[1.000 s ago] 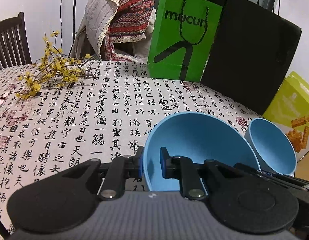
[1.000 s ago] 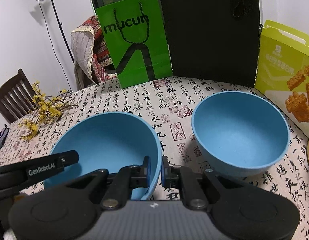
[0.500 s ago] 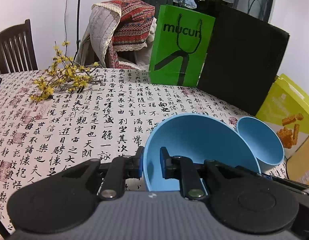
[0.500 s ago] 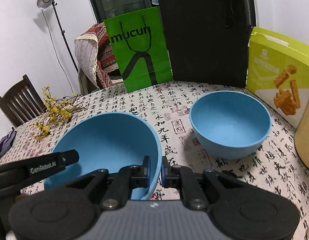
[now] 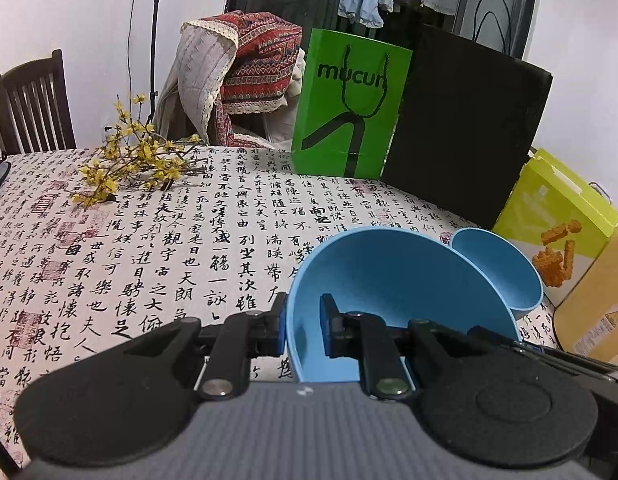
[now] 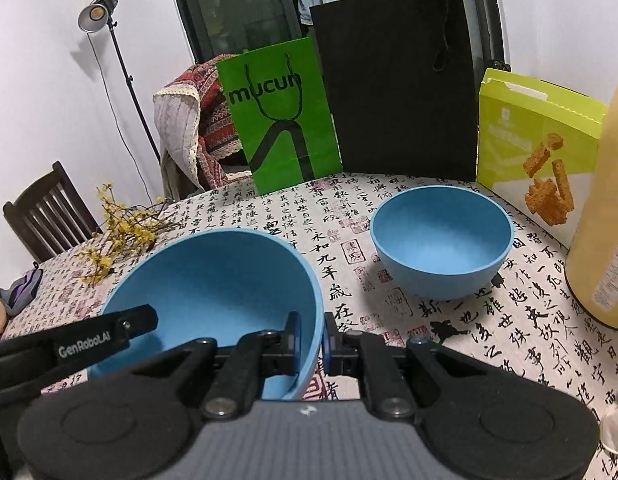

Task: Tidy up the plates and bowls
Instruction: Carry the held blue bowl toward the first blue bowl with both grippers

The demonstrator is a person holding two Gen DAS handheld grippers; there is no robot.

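A large blue bowl (image 5: 389,276) is held off the table by both grippers. My left gripper (image 5: 303,330) is shut on the bowl's left rim, one pad inside and one outside. On the opposite rim of this bowl (image 6: 213,280), my right gripper (image 6: 311,340) is shut the same way. One of the left gripper's fingers (image 6: 105,334) shows at the bowl's left edge in the right wrist view. A second blue bowl (image 6: 441,240) stands upright on the tablecloth (image 6: 509,340) to the right and farther off; it also shows behind the held bowl as the second bowl (image 5: 505,272).
At the table's far edge stand a green paper bag (image 6: 281,120) and a black bag (image 6: 397,84). On the right are a yellow-green snack box (image 6: 537,148) and a tall pale yellow container (image 6: 605,216). Yellow flower twigs (image 5: 133,160) lie far left, near a wooden chair (image 5: 33,104).
Both grippers have risen and drawn back together with the large bowl in them. The second bowl and the bags now look farther off and lower.
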